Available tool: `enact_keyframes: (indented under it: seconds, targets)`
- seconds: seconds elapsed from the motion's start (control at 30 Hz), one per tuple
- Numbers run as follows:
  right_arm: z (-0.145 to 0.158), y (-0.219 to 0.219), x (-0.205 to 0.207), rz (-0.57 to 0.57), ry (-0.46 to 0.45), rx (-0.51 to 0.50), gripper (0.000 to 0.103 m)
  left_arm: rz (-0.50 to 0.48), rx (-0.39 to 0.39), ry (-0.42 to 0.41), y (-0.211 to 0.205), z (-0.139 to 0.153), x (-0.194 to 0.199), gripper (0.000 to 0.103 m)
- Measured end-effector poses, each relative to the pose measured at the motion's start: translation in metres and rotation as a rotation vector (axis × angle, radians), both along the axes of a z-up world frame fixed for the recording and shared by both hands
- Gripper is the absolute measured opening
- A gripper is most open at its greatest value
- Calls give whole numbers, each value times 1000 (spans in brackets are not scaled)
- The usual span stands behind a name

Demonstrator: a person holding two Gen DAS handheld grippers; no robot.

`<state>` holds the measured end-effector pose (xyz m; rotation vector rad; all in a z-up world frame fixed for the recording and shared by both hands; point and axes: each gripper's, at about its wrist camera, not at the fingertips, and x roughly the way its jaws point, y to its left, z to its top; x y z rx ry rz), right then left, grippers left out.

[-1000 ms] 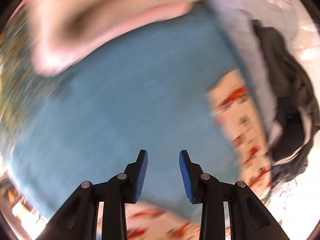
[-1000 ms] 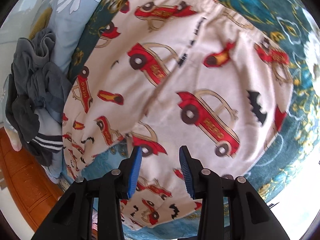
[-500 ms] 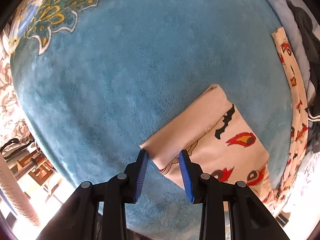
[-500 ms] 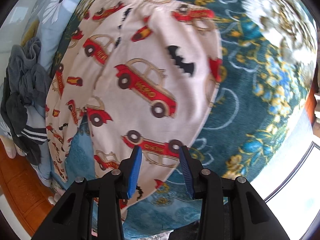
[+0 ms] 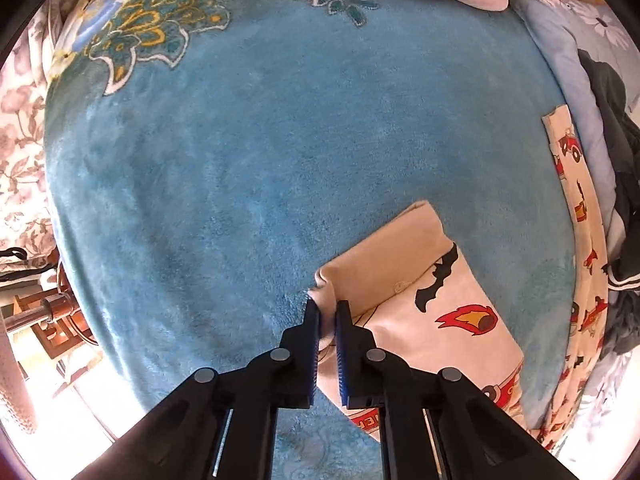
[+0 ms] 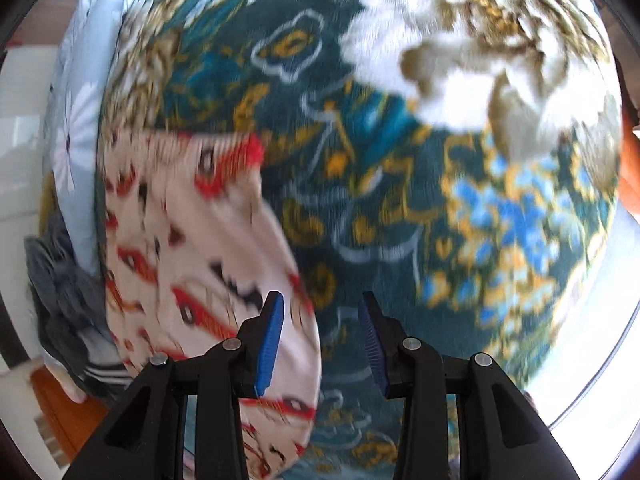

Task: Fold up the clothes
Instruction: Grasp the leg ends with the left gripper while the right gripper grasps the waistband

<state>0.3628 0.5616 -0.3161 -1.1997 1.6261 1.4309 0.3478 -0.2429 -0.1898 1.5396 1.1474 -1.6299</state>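
Left wrist view: the left gripper [image 5: 327,312] sits at lower centre of the frame, its blue pads nearly together and pinching a bunched corner of the printed pyjama bottoms [image 5: 432,312], cream cloth with red cars, flames and black bats. From the pinch the cloth runs toward the lower right, a plain turned-back flap just above it showing the unprinted side. Another strip of the same print climbs the right edge of the frame. All of it lies on a teal plush blanket [image 5: 260,152]; a heap of dark clothes [image 5: 612,128] sits at the far right, a pink fabric at the top edge. Right wrist view, heavily motion-blurred: the right gripper [image 6: 322,340] at lower centre has its fingers spread wide with nothing between them. The pyjama cloth fills the left and lower-left of that frame, its edge passing beside the left finger; whether it touches the pad, I cannot tell. Handling judgement: thin, light, limp knit, no stiffness. It will drape and sag from any single pinch and drag on the plush pile rather than slide. Not fragile. Best holds look like corners and hemmed edges, where layers bunch thick enough for the pads; a matching corner or the edge near the right gripper would keep the span taut. Risk: catching only one layer, or blanket pile with it.
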Motion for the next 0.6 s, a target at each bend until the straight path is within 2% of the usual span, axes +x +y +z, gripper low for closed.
enact_keyframes:
  seconds: [0.13, 0.27, 0.3, 0.33, 0.37, 0.47, 0.6]
  targets:
    - [-11, 17, -9, -25, 39, -12, 40, 14, 1, 3, -7, 5, 10, 7]
    - [-14, 20, -17, -5, 33, -20, 41, 33, 0, 25, -15, 15, 17, 7]
    - [-13, 20, -18, 7, 36, -16, 31, 37, -1, 34, -17, 18, 18, 7]
    - [-11, 20, -20, 22, 43, -11, 11, 37, -2, 45, -18, 21, 19, 7]
    - [-8, 19, -21, 28, 50, -5, 6, 33, -5, 54, -20, 25, 19, 7]
    - [7, 18, -25, 41, 95, 17, 4, 15, -13, 80, -26, 37, 20, 7]
    - [32, 22, -29, 28, 169, 45, 1, 67, -11, 143, -46, 59, 33, 7]
